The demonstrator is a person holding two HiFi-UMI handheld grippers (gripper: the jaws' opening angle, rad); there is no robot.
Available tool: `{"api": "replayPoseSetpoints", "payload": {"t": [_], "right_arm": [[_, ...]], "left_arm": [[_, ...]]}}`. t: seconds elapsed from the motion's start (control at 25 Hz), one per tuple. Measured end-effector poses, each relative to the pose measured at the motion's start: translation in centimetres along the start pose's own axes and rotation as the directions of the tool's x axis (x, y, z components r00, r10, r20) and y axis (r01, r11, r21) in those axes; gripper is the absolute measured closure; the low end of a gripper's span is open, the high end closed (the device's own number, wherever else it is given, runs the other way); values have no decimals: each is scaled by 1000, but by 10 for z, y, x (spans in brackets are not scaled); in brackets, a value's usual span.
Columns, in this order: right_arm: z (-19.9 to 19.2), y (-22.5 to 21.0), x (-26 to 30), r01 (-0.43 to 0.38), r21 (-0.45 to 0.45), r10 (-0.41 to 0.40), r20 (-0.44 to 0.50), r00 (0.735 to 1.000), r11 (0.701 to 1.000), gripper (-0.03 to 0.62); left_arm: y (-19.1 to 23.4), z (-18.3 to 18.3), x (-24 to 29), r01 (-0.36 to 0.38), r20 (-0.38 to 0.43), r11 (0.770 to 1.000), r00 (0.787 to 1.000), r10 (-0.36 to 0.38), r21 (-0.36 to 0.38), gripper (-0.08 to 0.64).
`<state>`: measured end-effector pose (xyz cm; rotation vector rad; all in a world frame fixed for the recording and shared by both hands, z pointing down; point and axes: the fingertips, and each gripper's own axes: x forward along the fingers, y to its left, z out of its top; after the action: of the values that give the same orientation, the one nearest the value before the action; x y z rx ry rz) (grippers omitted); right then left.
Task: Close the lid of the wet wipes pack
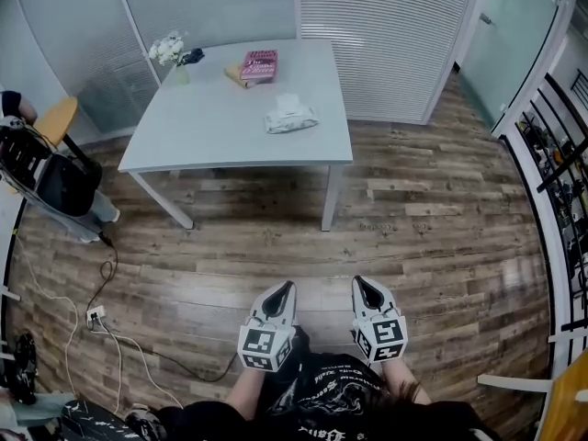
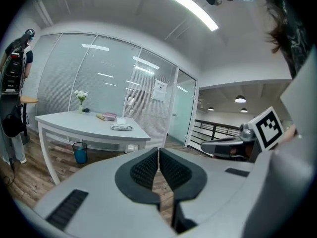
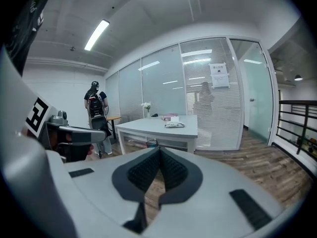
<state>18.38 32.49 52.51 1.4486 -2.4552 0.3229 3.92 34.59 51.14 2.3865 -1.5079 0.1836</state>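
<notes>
The wet wipes pack [image 1: 290, 115] is a white soft packet lying on the grey table [image 1: 211, 127] toward its right side, with something white raised on its top. It shows small in the left gripper view [image 2: 122, 126] and the right gripper view [image 3: 174, 125]. My left gripper [image 1: 288, 288] and right gripper [image 1: 361, 283] are held side by side over the wooden floor, well short of the table, pointing toward it. Both are shut with nothing between the jaws.
A pink book [image 1: 259, 65] and a small vase of white flowers [image 1: 170, 51] stand at the table's far side. A blue bin [image 2: 79, 151] sits under the table. A person with a backpack [image 3: 95, 110] stands at the left by a chair [image 1: 57, 118]. Cables [image 1: 101, 315] trail on the floor at left; a black railing [image 1: 560, 182] runs along the right.
</notes>
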Motion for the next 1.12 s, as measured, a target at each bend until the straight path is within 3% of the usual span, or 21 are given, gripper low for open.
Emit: {"api": "replayPoseSetpoints", "payload": {"t": [0.6, 1.12], "right_arm": [[46, 33, 128, 33, 5, -33, 13, 999, 999, 594], [46, 6, 167, 61, 40, -60, -30, 998, 997, 594]], "left_arm": [[128, 45, 58, 52, 4, 998, 999, -52, 35, 549], [146, 52, 93, 90, -26, 996, 996, -89, 31, 549]]}}
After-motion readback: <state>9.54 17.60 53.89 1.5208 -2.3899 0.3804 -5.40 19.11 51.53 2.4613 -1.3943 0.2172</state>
